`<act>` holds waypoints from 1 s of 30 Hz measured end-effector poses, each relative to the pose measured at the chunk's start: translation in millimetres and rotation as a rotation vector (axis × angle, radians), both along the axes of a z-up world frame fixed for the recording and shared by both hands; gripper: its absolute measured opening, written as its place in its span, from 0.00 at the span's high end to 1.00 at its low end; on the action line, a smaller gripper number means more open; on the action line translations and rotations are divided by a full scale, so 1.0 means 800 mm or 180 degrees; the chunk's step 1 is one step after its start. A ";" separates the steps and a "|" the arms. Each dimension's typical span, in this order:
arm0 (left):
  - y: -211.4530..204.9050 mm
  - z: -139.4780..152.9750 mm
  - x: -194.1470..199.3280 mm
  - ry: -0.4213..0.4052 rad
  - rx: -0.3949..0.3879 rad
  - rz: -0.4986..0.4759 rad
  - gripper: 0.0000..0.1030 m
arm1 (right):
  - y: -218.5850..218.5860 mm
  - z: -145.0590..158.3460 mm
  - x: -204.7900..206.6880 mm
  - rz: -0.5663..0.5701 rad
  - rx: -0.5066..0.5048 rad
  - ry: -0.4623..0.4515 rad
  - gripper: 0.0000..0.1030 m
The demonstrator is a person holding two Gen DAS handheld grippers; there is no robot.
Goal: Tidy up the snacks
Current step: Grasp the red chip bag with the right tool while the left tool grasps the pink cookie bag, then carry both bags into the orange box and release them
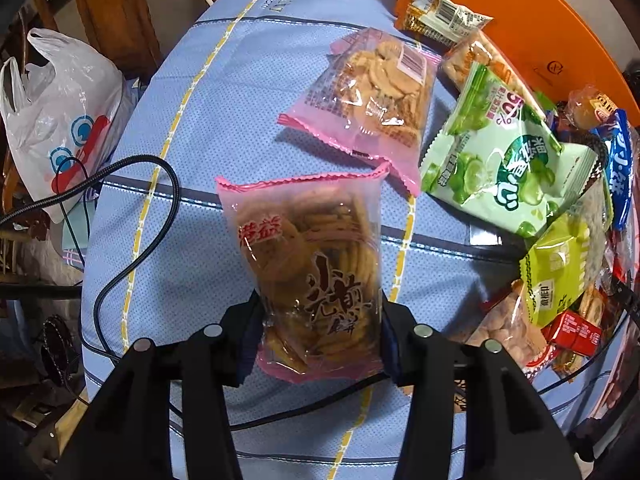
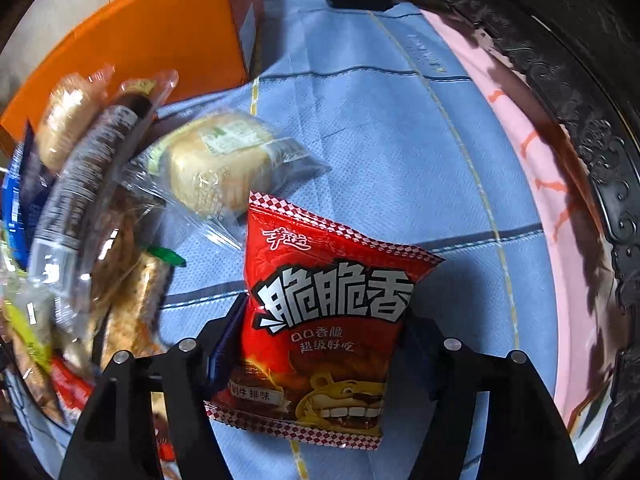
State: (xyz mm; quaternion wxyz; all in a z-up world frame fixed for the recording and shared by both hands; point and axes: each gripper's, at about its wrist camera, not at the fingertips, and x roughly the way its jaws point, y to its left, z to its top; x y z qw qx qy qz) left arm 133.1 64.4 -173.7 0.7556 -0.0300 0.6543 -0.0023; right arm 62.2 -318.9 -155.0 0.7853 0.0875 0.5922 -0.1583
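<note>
My left gripper (image 1: 318,320) is shut on a pink biscuit bag (image 1: 308,264), held above the blue cloth (image 1: 200,120). A second pink biscuit bag (image 1: 372,92) lies flat further back. To the right is a heap of snacks with a green pack (image 1: 504,160) on top. My right gripper (image 2: 324,332) is shut on a red snack bag (image 2: 324,312) held above the cloth (image 2: 380,140). A wrapped bun (image 2: 224,164) lies just beyond it, and more snacks (image 2: 80,200) are piled to the left.
An orange box (image 1: 520,12) stands behind the heap; it also shows in the right wrist view (image 2: 140,40). A white plastic bag (image 1: 60,112) and a black cable (image 1: 132,216) are at the left. A pink sheet (image 2: 540,160) and dark carved frame (image 2: 592,140) edge the right.
</note>
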 end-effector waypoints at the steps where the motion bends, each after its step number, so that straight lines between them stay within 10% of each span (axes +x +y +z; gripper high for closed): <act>1: 0.006 -0.001 0.002 -0.0003 -0.0046 0.0011 0.55 | -0.002 0.007 -0.005 0.0016 0.0003 -0.0049 0.32; 16: -0.015 0.138 0.026 -0.0788 -0.0319 -0.0286 0.55 | 0.039 0.149 -0.025 0.0501 0.0097 -0.0948 0.32; 30: -0.140 0.240 0.226 -0.1330 -0.0618 -0.0754 0.55 | 0.042 0.221 0.171 0.0729 0.0041 -0.1595 0.32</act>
